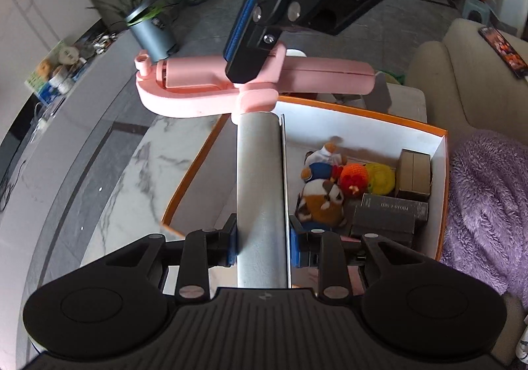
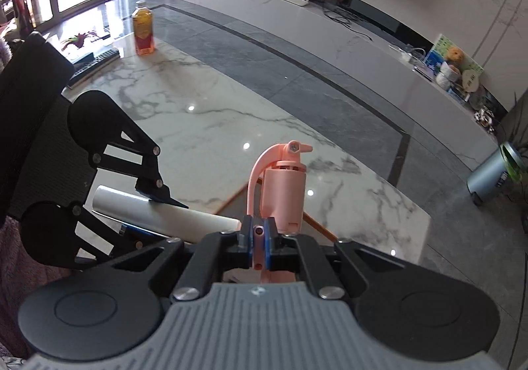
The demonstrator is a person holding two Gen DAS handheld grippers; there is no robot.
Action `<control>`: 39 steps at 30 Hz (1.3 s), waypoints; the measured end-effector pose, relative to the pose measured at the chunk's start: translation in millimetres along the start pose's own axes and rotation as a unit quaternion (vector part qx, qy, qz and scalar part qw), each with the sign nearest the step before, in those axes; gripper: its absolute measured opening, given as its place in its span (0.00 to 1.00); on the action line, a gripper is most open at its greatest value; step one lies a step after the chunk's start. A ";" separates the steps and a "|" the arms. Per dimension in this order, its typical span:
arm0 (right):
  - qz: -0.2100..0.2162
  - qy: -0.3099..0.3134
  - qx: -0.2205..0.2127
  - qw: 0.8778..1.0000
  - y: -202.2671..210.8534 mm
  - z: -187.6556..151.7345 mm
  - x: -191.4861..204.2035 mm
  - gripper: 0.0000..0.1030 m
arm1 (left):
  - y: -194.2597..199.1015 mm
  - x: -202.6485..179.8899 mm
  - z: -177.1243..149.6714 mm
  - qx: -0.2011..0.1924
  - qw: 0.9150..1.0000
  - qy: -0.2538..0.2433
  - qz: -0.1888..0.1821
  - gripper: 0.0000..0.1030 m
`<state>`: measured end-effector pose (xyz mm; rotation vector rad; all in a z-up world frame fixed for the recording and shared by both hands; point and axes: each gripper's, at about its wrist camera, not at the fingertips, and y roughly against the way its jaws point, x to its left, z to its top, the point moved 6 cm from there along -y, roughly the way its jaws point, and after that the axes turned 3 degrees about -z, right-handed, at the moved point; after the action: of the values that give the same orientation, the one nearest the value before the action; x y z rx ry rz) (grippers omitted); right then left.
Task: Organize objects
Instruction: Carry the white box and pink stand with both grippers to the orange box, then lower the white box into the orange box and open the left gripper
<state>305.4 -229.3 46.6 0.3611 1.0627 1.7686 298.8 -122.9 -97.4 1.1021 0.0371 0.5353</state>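
My left gripper (image 1: 262,243) is shut on the grey-white roller (image 1: 260,192) of a lint roller, held above the left side of an orange-rimmed white box (image 1: 442,152). The roller's pink handle (image 1: 211,86) crosses the top of it. My right gripper (image 2: 260,244) is shut on the pink handle (image 2: 282,192); it shows from above in the left wrist view (image 1: 254,53). In the right wrist view the left gripper (image 2: 158,195) clamps the roller (image 2: 165,211). The box holds plush toys (image 1: 325,195), crocheted balls (image 1: 366,178) and dark small boxes (image 1: 392,211).
A white marble table (image 2: 231,112) lies under the box, with an orange drink bottle (image 2: 143,28) and a remote (image 2: 95,61) at its far end. A purple blanket (image 1: 488,205) covers a beige sofa (image 1: 468,73) on the right. A grey planter (image 1: 151,30) stands on the floor.
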 end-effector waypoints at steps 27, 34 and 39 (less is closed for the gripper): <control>0.084 -0.083 0.031 0.992 -110.1 -33.7 -57.4 0.06 | -196.9 24.7 -12.6 0.094 0.980 -0.170 -0.028 0.34; 0.087 -0.085 0.040 0.992 -121.4 -37.2 -51.8 0.06 | -202.3 25.3 -23.1 0.080 0.980 -0.183 0.016 0.37; 0.090 -0.068 0.043 0.993 -121.7 -36.9 -46.5 0.06 | -194.0 21.3 -31.6 0.068 0.979 -0.188 0.039 0.38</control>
<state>375.4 -273.8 -60.5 0.6399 1.0362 1.8312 384.6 -153.0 -273.0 1.3293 -0.3049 0.3906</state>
